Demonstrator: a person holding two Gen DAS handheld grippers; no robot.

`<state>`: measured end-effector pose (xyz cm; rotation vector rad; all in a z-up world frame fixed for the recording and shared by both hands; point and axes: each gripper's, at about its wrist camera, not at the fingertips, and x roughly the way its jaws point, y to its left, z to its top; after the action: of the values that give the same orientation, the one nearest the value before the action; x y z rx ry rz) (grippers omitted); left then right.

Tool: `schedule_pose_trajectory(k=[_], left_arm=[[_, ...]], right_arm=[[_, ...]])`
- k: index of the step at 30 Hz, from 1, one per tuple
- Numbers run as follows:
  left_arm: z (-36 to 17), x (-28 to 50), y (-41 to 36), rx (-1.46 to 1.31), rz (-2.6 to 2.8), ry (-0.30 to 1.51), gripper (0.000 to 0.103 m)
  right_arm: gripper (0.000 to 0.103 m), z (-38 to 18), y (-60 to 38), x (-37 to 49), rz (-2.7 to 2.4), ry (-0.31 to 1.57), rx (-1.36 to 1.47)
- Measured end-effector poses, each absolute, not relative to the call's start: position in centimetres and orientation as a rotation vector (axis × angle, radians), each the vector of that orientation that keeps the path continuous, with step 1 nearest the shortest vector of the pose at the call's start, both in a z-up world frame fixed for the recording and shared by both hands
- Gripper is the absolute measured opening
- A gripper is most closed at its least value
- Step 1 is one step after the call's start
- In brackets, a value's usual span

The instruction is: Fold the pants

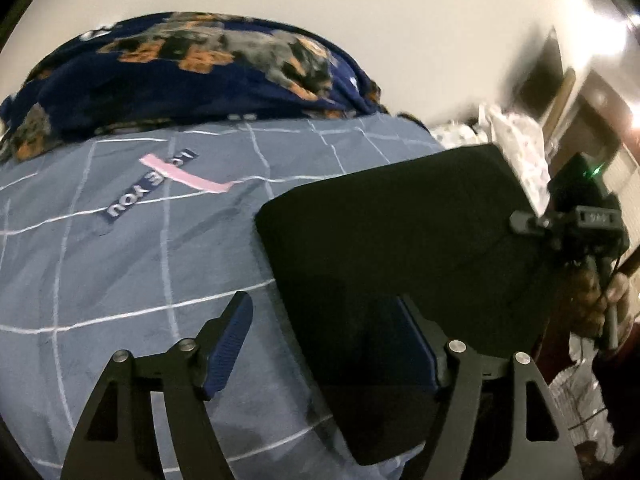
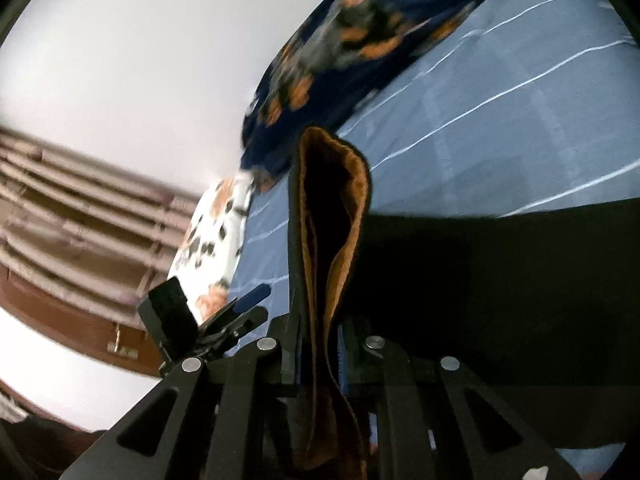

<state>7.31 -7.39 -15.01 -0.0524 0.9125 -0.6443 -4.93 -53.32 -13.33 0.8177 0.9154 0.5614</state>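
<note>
The black pants [image 1: 400, 240] lie folded into a thick pad on the blue bed cover, their right side lifted. My left gripper [image 1: 324, 308] is open: its right finger hangs over the pants, its left finger over the bare cover, and the pads press on nothing. At the far right, my right gripper [image 1: 528, 222] holds the pants' edge. In the right wrist view, my right gripper [image 2: 320, 360] is shut on a bunched edge of the pants [image 2: 500, 280], where the brown fleece lining [image 2: 344, 216] shows. The left gripper [image 2: 244, 308] is seen at the left, past that edge.
The bed cover [image 1: 120, 280] is blue with white grid lines, a pink strip [image 1: 188, 174] and a "LOVE YOU" label. A dark blue blanket [image 1: 192, 72] with orange and grey print is heaped at the far edge. A white patterned pillow [image 2: 212, 240] lies beside the wall.
</note>
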Motion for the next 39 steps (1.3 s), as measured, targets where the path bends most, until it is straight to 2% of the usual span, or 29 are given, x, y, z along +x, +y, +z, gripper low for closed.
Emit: schedule_pose_trajectory(k=[8,15,20,24,26,28,31,32,35,37,39], left_arm=[[-17.2,7.5,-13.0,0.065,-0.71,0.985,0.072],[-18.5,7.9,-14.7,0.079,-0.71,1.041,0.072],[-19.3,8.8,-14.7,0.04,-0.716,1.082,0.072],[-20.2,9.3,-14.9,-0.007,-0.744,1.131,0.072],[-20.6,9.6,-14.9,-0.042,-0.766,1.157,0.072],[-21.0,10.0,-14.7,-0.109,-0.802,1.191,0.073],[-22.0,11.0,-14.7,-0.207,-0.869,1.249,0.073],[-22.2,11.3,-14.8,-0.222,-0.883,1.255,0.073],[-22.4,12.2,-14.9,-0.278,-0.926,1.262,0.08],[-22.6,12.6,-15.0,-0.335,-0.982,1.28,0.098],[-22.7,13.0,-15.4,-0.368,-1.019,1.284,0.101]], right_arm=[[0.012,-17.7,-64.7,-8.9,0.359,0.871,1.005],[0.012,-22.1,-67.7,-10.6,0.315,0.86,1.137],[0.012,-21.6,-67.7,-10.8,0.319,0.845,1.108],[0.014,-21.9,-67.4,-10.6,0.268,0.883,0.981],[0.023,-21.5,-67.6,-10.8,0.24,0.873,0.948],[0.028,-20.8,-67.9,-11.1,0.188,0.857,0.883],[0.045,-20.7,-68.4,-10.8,0.169,0.889,0.836],[0.046,-20.9,-68.5,-10.7,0.173,0.898,0.835],[0.048,-22.1,-68.4,-9.9,0.227,0.943,0.86],[0.048,-22.5,-68.2,-9.6,0.264,0.946,0.874],[0.049,-22.8,-67.8,-9.2,0.302,0.947,0.885]])
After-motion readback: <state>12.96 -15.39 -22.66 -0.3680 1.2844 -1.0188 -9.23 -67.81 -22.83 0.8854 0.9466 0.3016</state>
